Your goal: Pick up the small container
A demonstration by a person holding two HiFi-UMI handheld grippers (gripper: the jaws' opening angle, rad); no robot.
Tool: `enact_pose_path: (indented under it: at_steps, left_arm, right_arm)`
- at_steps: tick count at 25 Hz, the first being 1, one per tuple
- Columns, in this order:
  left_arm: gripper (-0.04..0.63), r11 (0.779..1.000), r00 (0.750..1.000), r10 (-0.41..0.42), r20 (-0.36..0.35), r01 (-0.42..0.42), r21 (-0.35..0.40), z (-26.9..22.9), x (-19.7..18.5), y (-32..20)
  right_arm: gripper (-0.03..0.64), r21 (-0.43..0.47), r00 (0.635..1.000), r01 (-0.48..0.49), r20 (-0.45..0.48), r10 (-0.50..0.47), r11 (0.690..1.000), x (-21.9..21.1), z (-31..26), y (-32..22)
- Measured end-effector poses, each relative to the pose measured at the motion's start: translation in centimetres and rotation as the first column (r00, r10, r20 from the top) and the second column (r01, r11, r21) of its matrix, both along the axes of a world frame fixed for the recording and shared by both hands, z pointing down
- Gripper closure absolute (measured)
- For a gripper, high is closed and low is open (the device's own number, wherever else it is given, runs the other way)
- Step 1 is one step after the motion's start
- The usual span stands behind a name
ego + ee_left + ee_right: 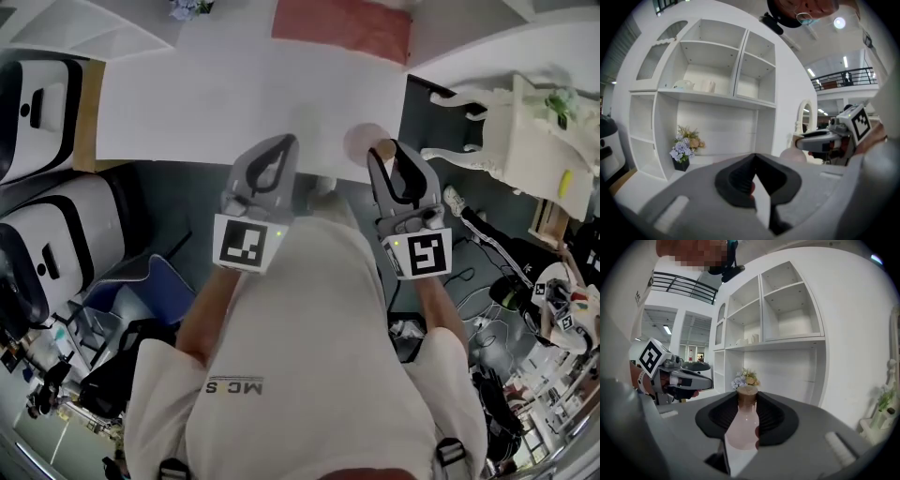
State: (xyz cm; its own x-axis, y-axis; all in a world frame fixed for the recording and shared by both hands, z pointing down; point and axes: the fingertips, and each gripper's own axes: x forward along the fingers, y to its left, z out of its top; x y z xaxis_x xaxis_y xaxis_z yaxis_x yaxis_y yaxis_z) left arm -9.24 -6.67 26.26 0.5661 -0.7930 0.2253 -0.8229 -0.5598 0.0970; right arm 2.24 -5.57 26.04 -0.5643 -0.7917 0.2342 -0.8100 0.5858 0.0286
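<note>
Head view: person in a white shirt [309, 375] stands at the near edge of a white bench [206, 94], a gripper in each hand, both held out side by side and well apart. Left gripper [281, 142] pokes over the bench edge. Right gripper [384, 150] has the small container [364, 141] at its tips, a pale pink thing seen from above, just over the bench's near edge. Red mat [342, 28] lies at the far side of the bench. An ornate white chair [497, 131] stands off to the right, w/ cables and clutter on the dark floor [487, 309] below it.

Left gripper view: jaws clenched, dark pads meeting at the tip, nothing btwn them. Ahead is a white shelf unit [712, 70] w/ a couple of white items on one shelf, and a flower pot [684, 149] low at its left. The right gripper shows at the right w/ the pink container at its tips.

Right gripper view: jaws grasping the container. It's a pink flask-shaped bottle w/ a brown stopper, upright, pads pressed on both sides of its body, stopper level w/ the jaw tips. Shelf unit and flowers sit behind; left gripper is at the left, apart from the container.
</note>
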Motion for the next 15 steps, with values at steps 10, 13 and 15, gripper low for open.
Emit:
enact_pose_path:
  at_steps: [10, 13, 15]
  left_arm:
    - [0.597, 1.0, 1.0, -0.002, -0.014, 0.002, -0.001, -1.3, -0.3, 0.6]
    - [0.597, 1.0, 1.0, 0.006, -0.011, -0.006, -0.003, -1.4, -0.3, 0.3]
    - [0.597, 1.0, 1.0, 0.02, 0.001, -0.02, -0.003, -1.3, -0.2, 0.2]
  right_arm:
    - [0.494, 0.026, 1.0, -0.01, -0.01, 0.011, 1.0, 0.7, -1.4, 0.2]
    - [0.494, 0.019, 1.0, -0.015, -0.003, 0.015, 1.0, 0.7, -1.2, 0.0]
    - [0.494, 0.019, 1.0, -0.021, 0.002, 0.021, 1.0, 0.7, -1.3, -0.2]
